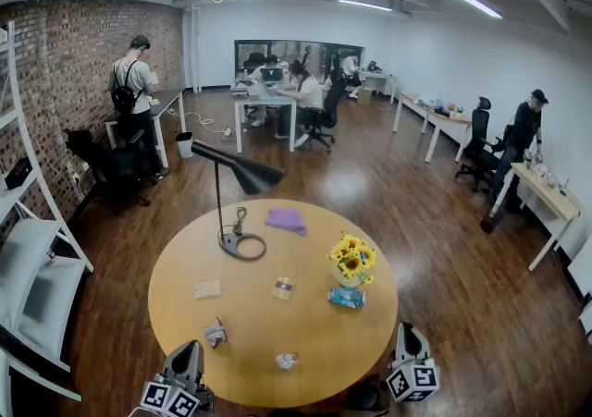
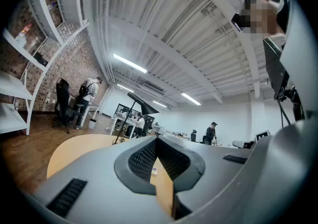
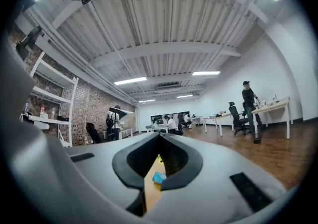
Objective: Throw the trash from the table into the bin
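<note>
On the round wooden table [image 1: 185,258] lie several bits of trash: a crumpled white paper [image 1: 287,361] near the front edge, a crumpled wrapper [image 1: 215,334], a flat beige card [image 1: 207,289] and a small yellow-and-purple packet [image 1: 283,288]. My left gripper [image 1: 188,352] hovers at the table's near left edge, shut and holding nothing. My right gripper [image 1: 405,332] hangs just off the near right edge, also shut and empty. In the left gripper view the left gripper [image 2: 156,139] has its jaws closed tip to tip above the tabletop. In the right gripper view the right gripper [image 3: 159,135] stands the same way.
A black desk lamp [image 1: 236,175], a purple cloth [image 1: 286,219] and a sunflower vase [image 1: 350,267] on a blue base also stand on the table. A small white bin [image 1: 184,144] sits on the floor by the far left desk. White shelving [image 1: 28,267] stands left; people work at distant desks.
</note>
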A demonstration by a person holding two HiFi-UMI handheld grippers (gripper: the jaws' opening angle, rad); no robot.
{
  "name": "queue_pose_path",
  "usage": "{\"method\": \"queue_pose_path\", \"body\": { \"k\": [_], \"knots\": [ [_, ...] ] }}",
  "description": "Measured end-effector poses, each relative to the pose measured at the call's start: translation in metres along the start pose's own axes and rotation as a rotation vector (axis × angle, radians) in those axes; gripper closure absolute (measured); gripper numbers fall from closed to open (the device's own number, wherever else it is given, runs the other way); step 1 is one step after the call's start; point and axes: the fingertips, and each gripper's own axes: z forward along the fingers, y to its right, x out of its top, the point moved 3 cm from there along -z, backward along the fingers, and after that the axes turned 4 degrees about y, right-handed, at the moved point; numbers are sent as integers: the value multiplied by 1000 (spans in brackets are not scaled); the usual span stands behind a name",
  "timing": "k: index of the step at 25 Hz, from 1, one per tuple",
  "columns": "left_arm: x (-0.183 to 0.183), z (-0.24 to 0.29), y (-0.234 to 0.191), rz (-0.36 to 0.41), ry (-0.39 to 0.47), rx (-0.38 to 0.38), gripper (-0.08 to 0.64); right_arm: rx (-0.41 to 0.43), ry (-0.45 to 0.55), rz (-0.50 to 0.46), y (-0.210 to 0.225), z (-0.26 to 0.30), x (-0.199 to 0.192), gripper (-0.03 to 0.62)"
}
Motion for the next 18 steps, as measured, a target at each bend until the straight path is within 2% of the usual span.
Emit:
{"method": "queue_pose_path", "body": {
  "k": [5,11,13,16,18],
  "knots": [
    [-12,-5,9,-6,-31,-10,558,-4,-29,-5,4,-4,-6,589],
    [-18,-18,3,-12,-71,-3,558,-4,-39,-53,10,-3,-4,590],
    [-15,-18,-2,-21,-69,9,558,-2,-33,-41,14,2,0,589],
    [-12,-19,-10,-18,-67,29,558,29,-75,-12,9,8,-3,589],
    [-12,-23,-12,-18,-70,39,558,92,-131,-3,-7,10,-14,589]
  ]
}}
